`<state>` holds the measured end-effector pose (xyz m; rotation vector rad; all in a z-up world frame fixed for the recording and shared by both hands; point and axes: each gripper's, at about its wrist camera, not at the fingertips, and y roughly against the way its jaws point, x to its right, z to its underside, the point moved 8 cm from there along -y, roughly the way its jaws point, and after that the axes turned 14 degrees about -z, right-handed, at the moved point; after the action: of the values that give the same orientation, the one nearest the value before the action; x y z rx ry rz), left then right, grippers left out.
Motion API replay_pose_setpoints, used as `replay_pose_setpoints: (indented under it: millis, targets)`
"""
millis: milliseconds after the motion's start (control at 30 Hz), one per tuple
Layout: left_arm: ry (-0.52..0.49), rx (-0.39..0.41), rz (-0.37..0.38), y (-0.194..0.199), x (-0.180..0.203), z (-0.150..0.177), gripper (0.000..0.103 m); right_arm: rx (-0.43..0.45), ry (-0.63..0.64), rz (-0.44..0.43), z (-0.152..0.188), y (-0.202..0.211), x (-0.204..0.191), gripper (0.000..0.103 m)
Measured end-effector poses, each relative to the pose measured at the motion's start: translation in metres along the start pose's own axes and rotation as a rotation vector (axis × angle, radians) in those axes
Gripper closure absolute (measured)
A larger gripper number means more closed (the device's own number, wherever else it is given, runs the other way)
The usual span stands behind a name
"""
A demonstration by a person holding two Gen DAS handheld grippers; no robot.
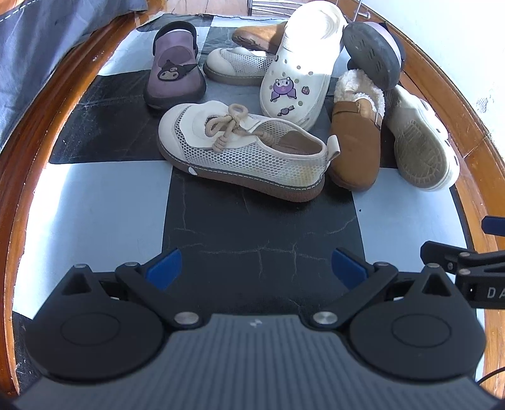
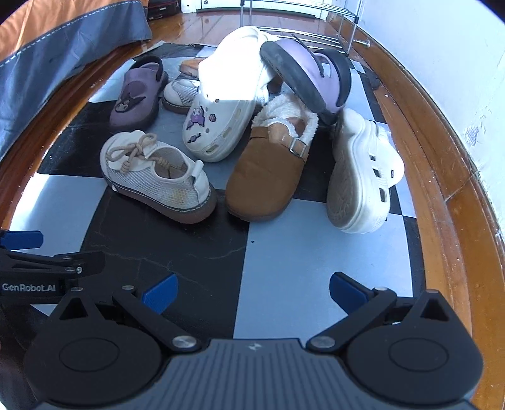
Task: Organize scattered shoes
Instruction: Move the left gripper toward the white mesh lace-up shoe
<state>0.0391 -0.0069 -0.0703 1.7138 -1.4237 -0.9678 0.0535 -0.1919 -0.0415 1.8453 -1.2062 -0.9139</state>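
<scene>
shoes [image 1: 284, 104] heaped on checkered mat [image 1: 79, 202], some tipped sole-up, unpaired | handling: likely light; mesh sneaker [image 1: 243, 151] soft, best pinched at heel collar; clogs [image 2: 217, 126] stiffer, maybe slick, grip the rim | left gripper [image 1: 256, 268] wide open, empty, above mat; right gripper [image 2: 254, 291] wide open, empty, short of heap

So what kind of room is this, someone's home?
Most likely a home, perhaps a bedroom or entryway. Everyday shoes such as a mesh sneaker and a fleece-lined clog lie piled on a checkered mat over a wooden floor, with a wire rack behind.
</scene>
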Motion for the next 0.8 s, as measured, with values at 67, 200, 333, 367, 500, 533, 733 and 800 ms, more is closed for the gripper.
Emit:
replay_pose_setpoints:
  millis: [67, 200, 333, 367, 500, 533, 733, 800]
  targets:
    - [0.003, -0.016, 0.004, -0.003, 0.0, 0.0, 0.0, -0.02, -0.007, 0.006, 0.002, -0.001, 0.001, 0.0]
    - [0.009, -0.047, 0.012, -0.008, -0.001, 0.001, 0.0, -0.059, -0.022, 0.017, 0.007, -0.003, 0.004, 0.0]
    - [0.013, -0.067, 0.022, -0.014, -0.007, 0.005, 0.0, -0.077, -0.017, 0.03, 0.011, -0.005, 0.007, 0.0]
    - [0.01, -0.079, 0.016, -0.016, -0.007, 0.005, 0.0, -0.082, -0.016, 0.033, 0.012, -0.006, 0.008, 0.0]
    - [0.008, -0.111, -0.023, -0.026, -0.018, 0.007, 0.0, -0.095, -0.038, 0.022, 0.016, -0.012, 0.013, 0.0]
    - [0.017, -0.117, -0.026, -0.027, -0.021, 0.008, 0.0, -0.098, -0.045, 0.02, 0.016, -0.015, 0.015, 0.0]
    - [0.04, -0.124, -0.071, -0.028, -0.033, 0.006, 0.0, -0.127, -0.114, -0.023, 0.02, -0.02, 0.026, 0.0]
    - [0.036, -0.12, -0.081, -0.027, -0.029, 0.006, 0.0, -0.126, -0.102, -0.019, 0.021, -0.021, 0.025, 0.0]
